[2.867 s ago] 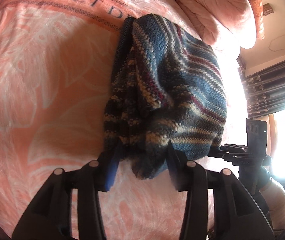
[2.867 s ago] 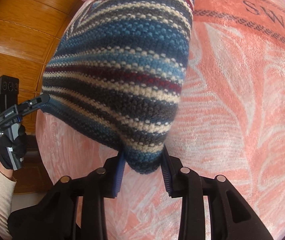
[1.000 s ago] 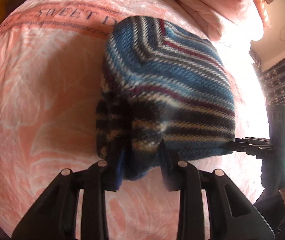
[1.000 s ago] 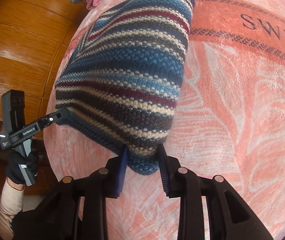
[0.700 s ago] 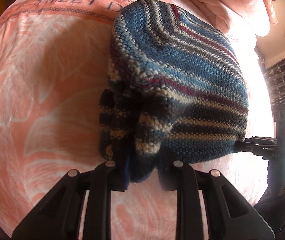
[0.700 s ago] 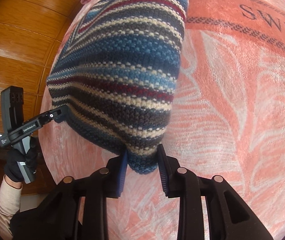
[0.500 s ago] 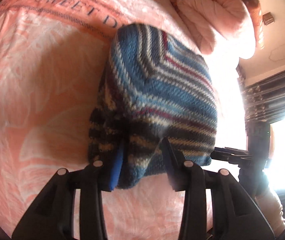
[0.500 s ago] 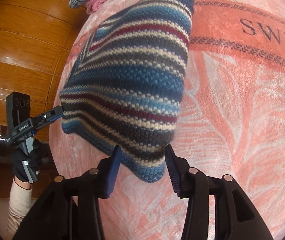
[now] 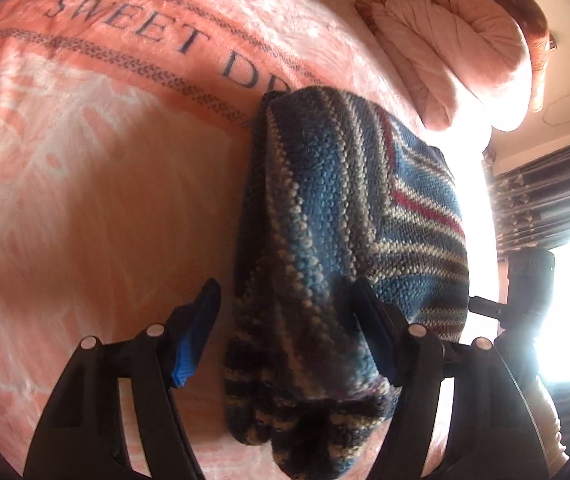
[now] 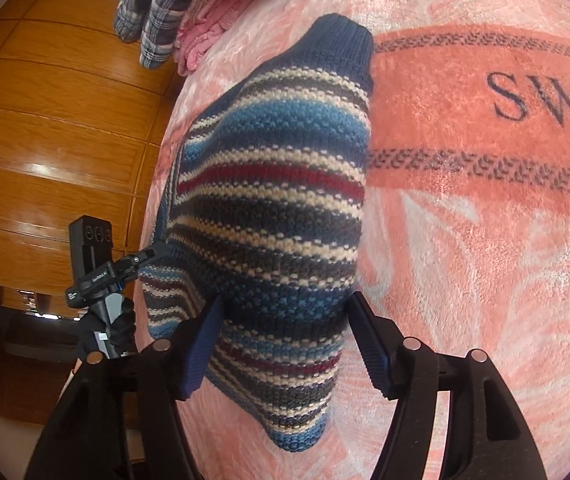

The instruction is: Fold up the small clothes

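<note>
A knitted sweater [image 9: 345,200] with blue, cream, grey and dark red stripes lies folded on the pink blanket [image 9: 85,160]. My left gripper [image 9: 285,300] is open, its fingers spread either side of the sweater's near end, which lies loose between them. In the right wrist view the sweater [image 10: 277,184] stretches away from me, its blue ribbed cuff at the far end. My right gripper [image 10: 285,308] is open too, straddling the near corner. The left gripper [image 10: 105,276], held by a gloved hand, shows at the sweater's left edge.
The pink blanket [image 10: 485,240] carries dark lettering. A pink ruffled cushion [image 9: 445,40] lies at the bed's far right. Plaid clothes [image 10: 153,8] and pink clothes [image 10: 213,20] sit at the far edge. Wood panelling [image 10: 45,120] stands left of the bed; curtains [image 9: 545,200] hang on the right.
Both grippers were shut on the sweater's near corners while it was held up. Both have opened and let go, and the sweater has settled on the blanket.
</note>
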Motion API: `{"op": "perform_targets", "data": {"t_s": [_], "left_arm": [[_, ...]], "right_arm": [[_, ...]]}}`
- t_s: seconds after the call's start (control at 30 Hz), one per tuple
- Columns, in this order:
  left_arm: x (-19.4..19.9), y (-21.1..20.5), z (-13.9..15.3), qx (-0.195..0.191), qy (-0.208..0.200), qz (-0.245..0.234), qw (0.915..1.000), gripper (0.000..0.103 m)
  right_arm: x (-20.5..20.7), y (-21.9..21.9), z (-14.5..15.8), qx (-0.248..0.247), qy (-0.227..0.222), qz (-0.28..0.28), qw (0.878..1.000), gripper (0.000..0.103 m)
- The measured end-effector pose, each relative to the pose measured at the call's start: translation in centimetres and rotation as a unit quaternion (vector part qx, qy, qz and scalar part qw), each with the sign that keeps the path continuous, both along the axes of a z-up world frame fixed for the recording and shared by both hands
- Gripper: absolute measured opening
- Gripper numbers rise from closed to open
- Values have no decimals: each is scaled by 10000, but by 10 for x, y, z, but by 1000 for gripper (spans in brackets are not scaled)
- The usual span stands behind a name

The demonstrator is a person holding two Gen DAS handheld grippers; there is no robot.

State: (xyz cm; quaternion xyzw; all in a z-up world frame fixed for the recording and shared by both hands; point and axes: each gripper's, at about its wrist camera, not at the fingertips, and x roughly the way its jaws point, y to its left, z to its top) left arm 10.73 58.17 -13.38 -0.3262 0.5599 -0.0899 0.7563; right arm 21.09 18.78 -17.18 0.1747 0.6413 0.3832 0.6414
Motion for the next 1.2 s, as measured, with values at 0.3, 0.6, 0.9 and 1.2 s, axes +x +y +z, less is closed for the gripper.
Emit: {"op": "perform_targets", "data": {"t_s": [0.3, 0.6, 0.9, 1.2], "left_arm": [[28, -15, -22, -461, -76, -214, 9987, 82], [43, -32, -29, -332, 105, -80, 9994, 62], [17, -60, 7, -1096, -565, 96, 9923, 43], [-4, -183, 70, -1340, -809, -325, 9871, 43]], "right_arm": [[10, 15, -22, 382, 197, 7, 9991, 78], [8, 25, -35, 692, 353, -338, 9964, 65], [-11, 3, 39, 931, -104, -73, 9956, 54], [-50, -123, 115, 799, -630, 56, 9948, 54]]}}
